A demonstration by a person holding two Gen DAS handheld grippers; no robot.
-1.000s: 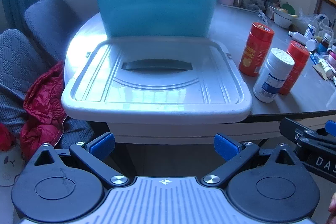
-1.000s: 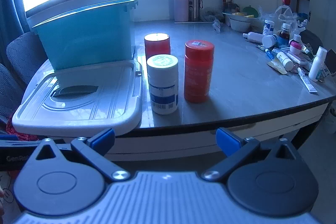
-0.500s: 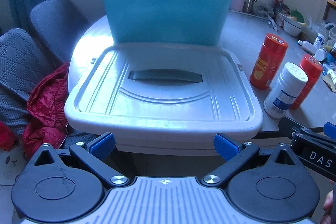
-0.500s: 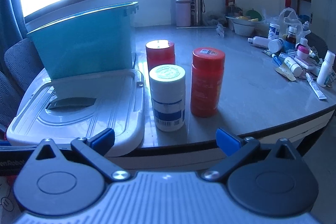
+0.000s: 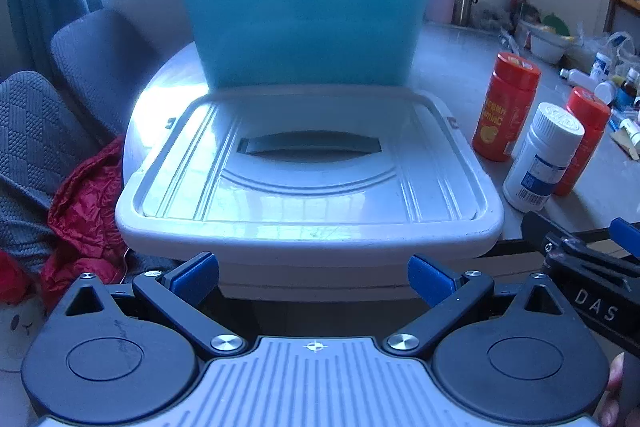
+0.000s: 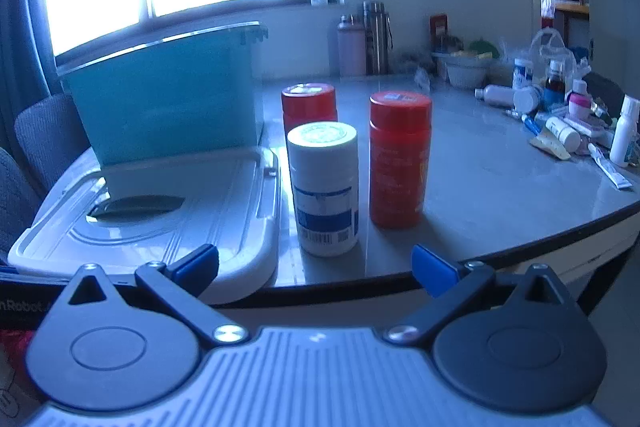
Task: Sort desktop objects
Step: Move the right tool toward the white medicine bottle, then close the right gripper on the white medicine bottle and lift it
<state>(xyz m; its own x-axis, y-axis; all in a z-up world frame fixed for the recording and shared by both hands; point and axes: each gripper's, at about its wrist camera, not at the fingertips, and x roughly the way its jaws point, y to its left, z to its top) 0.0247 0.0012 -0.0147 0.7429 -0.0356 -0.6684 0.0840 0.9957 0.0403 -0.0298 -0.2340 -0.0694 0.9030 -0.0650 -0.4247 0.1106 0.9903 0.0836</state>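
A teal storage bin (image 5: 304, 27) stands on the grey table with its white lid (image 5: 308, 171) lying flat in front of it. Right of the lid stand a white bottle (image 6: 324, 187) and two orange-red bottles (image 6: 400, 159) (image 6: 309, 105); they also show in the left wrist view, the white bottle (image 5: 542, 157) in front. My left gripper (image 5: 314, 277) is open and empty, just short of the lid's near edge. My right gripper (image 6: 314, 267) is open and empty at the table's front edge, facing the white bottle.
Small bottles, tubes and a bowl (image 6: 568, 123) clutter the table's far right. Flasks (image 6: 374, 39) stand at the back by the window. A padded chair with a red jacket (image 5: 80, 195) is left of the table. The right gripper's body (image 5: 588, 279) shows at the left view's right edge.
Both grippers have moved closer to the table. The lid and the bottles loom larger. Both stay open and empty.
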